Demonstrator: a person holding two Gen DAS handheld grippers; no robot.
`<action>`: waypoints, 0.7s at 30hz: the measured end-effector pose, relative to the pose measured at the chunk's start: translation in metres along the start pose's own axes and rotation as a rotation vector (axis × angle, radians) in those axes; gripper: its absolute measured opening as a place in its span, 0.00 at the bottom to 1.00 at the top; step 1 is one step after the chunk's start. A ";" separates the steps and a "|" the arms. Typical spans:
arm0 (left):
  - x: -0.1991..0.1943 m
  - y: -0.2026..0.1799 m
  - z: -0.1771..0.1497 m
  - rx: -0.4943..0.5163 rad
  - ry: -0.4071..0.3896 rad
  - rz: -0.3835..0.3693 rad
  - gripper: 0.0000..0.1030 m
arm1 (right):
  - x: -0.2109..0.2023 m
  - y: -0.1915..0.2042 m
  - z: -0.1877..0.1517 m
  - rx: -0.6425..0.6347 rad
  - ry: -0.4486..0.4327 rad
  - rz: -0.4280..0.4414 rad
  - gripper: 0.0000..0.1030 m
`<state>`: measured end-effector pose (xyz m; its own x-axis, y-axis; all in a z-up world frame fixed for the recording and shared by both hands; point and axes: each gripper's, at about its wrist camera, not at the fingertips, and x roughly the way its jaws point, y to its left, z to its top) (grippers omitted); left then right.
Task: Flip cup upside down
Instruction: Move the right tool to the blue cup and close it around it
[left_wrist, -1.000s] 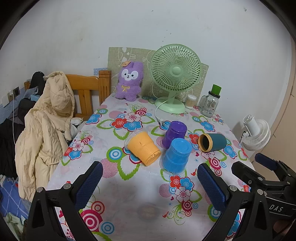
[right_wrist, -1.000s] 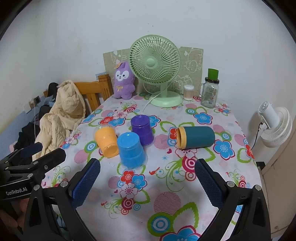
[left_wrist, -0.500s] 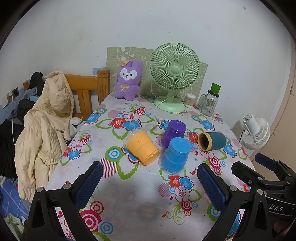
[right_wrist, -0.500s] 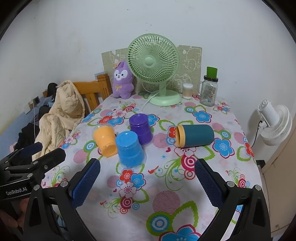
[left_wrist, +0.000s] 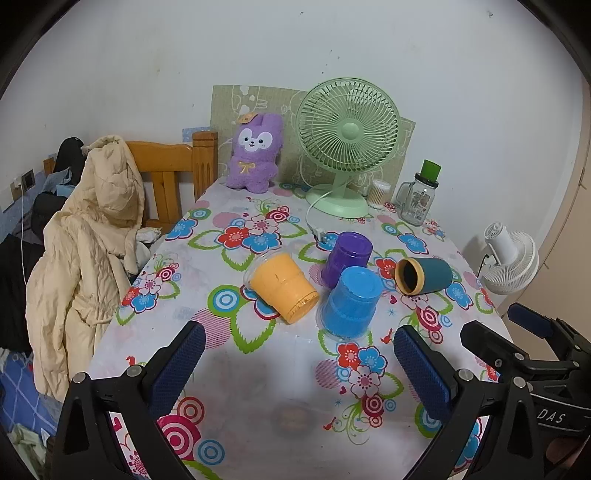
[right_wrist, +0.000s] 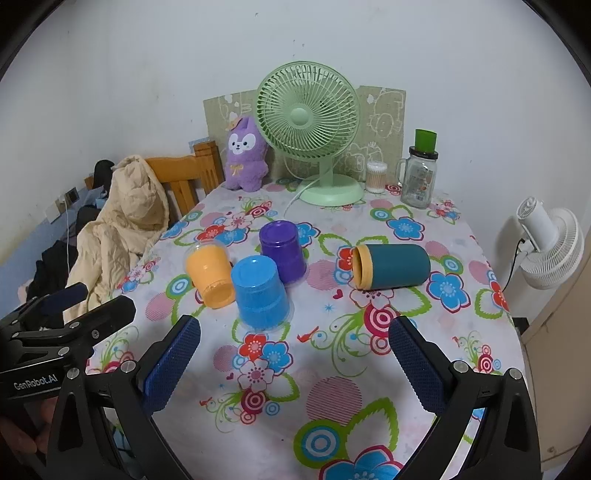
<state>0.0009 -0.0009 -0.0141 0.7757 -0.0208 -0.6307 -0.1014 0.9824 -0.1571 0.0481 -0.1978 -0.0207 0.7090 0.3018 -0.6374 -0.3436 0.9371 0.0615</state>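
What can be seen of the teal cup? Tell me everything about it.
The teal cup is a matte dark-teal cylinder with a tan band around its mouth and a dark inside, seen in the left wrist view. It lies on its side on the flowered tablecloth, mouth turned toward the purple cup, apart from it and the other cups. It looks empty. No tool touches it; only the cloth does.

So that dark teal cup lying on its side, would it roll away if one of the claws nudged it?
Probably. The teal cup lies on its round side on the tablecloth with nothing touching it, so a sideways nudge would likely roll it. Its walls look nearly straight, so it may roll fairly true rather than curl. It looks rigid, so a claw squeeze shouldn't crush it.
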 end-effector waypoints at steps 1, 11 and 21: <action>0.000 0.000 0.000 -0.001 0.000 -0.001 1.00 | 0.000 0.001 0.000 -0.002 0.001 0.000 1.00; 0.008 0.006 -0.001 -0.002 0.025 -0.004 1.00 | 0.007 0.004 0.001 -0.007 0.018 -0.001 1.00; 0.037 0.019 -0.001 -0.018 0.082 0.011 1.00 | 0.041 0.000 0.010 -0.004 0.075 -0.015 1.00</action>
<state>0.0267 0.0170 -0.0409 0.7207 -0.0258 -0.6928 -0.1215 0.9791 -0.1629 0.0831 -0.1840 -0.0395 0.6659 0.2737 -0.6940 -0.3361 0.9406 0.0485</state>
